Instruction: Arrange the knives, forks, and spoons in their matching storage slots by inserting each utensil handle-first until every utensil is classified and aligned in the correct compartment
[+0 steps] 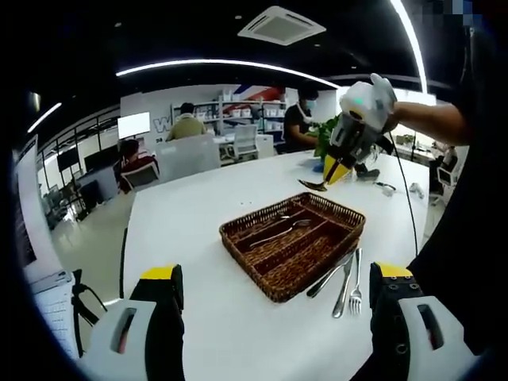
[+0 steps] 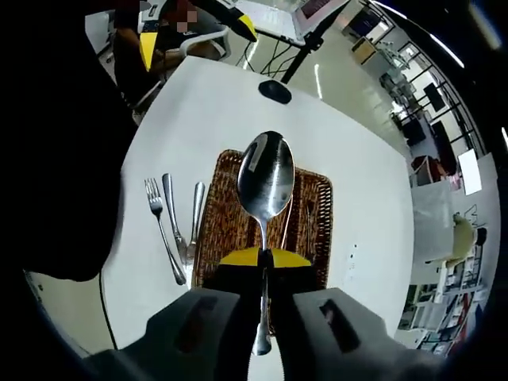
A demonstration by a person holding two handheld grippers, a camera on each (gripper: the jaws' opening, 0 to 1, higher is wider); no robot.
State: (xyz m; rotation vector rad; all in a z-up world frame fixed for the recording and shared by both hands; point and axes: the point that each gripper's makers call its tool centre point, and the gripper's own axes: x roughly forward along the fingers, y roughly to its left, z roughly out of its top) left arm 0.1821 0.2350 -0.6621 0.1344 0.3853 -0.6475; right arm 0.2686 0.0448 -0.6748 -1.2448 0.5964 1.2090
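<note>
A brown wicker tray (image 1: 343,216) with lengthwise compartments sits on the white table (image 1: 198,214), and one utensil (image 1: 279,233) lies inside it. Beside its right side lie a knife (image 1: 327,278), another utensil (image 1: 344,287) and a fork (image 1: 356,289). My left gripper (image 1: 278,274) is open and holds nothing, low in front of the tray. My right gripper (image 1: 337,168) hovers above the tray's far end, shut on a spoon (image 1: 313,185). In the right gripper view the right gripper (image 2: 264,258) clamps the spoon (image 2: 266,178) by its handle, bowl pointing forward over the tray (image 2: 313,214). The fork (image 2: 161,228) and knife (image 2: 174,216) lie left of it.
A small black object (image 2: 275,91) lies on the table beyond the tray. A green plant (image 1: 324,136) and a cable (image 1: 386,187) are at the table's far end. People (image 1: 186,121) sit at desks behind, with chairs (image 1: 187,156) along the table's far left edge.
</note>
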